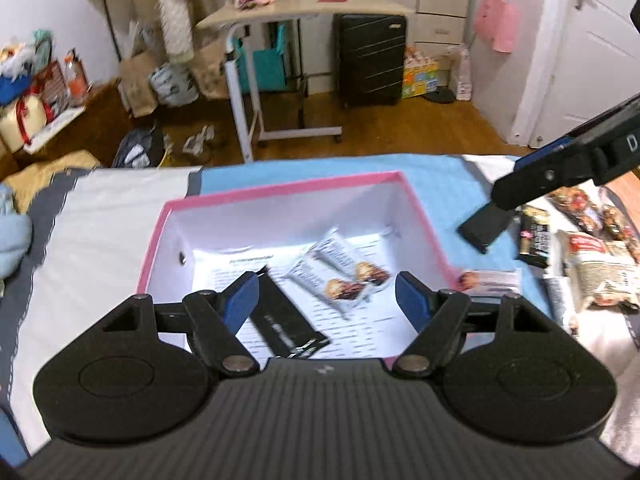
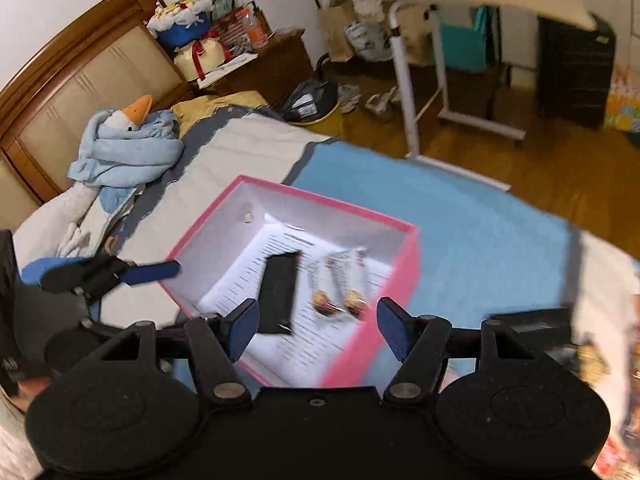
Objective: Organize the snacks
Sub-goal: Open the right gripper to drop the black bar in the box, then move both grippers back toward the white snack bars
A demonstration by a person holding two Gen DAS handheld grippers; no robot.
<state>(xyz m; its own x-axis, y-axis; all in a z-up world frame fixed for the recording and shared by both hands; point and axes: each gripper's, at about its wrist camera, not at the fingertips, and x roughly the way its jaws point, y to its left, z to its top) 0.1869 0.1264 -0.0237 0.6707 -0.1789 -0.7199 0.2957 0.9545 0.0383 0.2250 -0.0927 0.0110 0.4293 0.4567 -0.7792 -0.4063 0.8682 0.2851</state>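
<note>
Inspecting from afar, I find the left gripper and right gripper both released, empty, above the pink box holding 2 snack packets. Risk: remaining snacks, right, crowd together; a hasty grab snags 2.

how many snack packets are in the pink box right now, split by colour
black packets: 1, the black packet lying on the printed sheet
white packets with a cookie picture: 2, the white packets side by side
total inside the pink box: 3
</note>
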